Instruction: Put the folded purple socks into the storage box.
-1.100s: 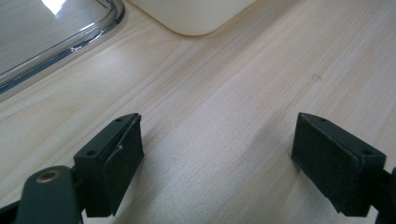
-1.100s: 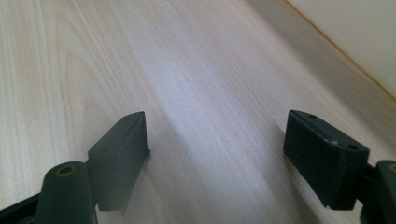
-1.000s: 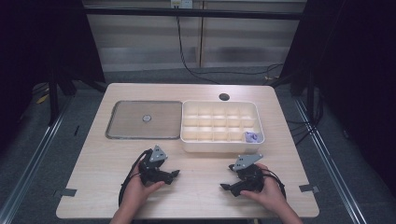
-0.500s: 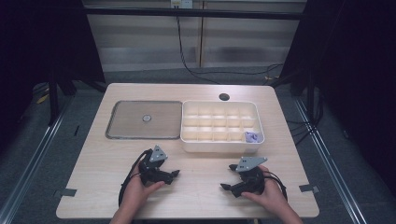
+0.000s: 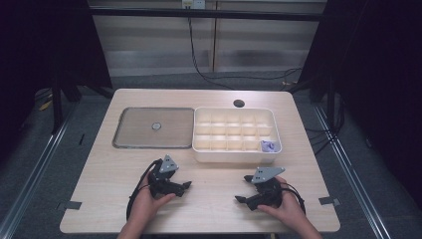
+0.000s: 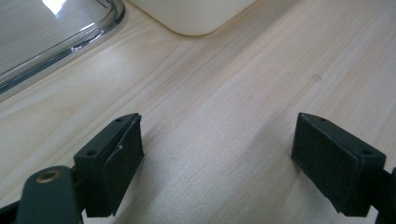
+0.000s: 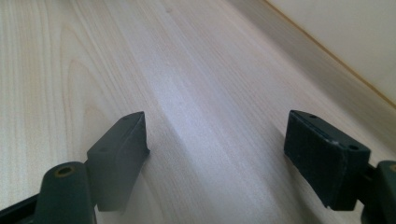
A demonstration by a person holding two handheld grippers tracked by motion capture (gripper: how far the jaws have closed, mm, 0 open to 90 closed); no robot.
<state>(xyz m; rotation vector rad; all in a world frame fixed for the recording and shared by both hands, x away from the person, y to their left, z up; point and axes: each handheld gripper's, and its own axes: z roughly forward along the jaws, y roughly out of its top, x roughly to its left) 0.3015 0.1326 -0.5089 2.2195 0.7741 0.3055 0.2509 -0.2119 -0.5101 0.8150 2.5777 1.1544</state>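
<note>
Two hands rest on a pale wooden tabletop (image 5: 209,209), each holding a black hand-held gripper. The left hand-held gripper (image 5: 186,185) lies just in front of the cream plastic compartment tray's (image 5: 234,155) near left corner, jaws spread wide over bare wood. The right hand-held gripper (image 5: 242,188) lies in front of the tray's near right corner, jaws also spread and empty. A small purple object (image 5: 267,146) sits in the tray's near right compartment. A clear flat lid (image 5: 134,139) lies touching the tray's left side.

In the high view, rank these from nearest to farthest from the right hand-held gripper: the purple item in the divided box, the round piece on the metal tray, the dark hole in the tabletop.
From the right hand-held gripper:
1. Purple item, box's near right compartment.
2. Dark hole, beyond the divided box.
3. Round piece, centre of the metal tray, far left.
</note>
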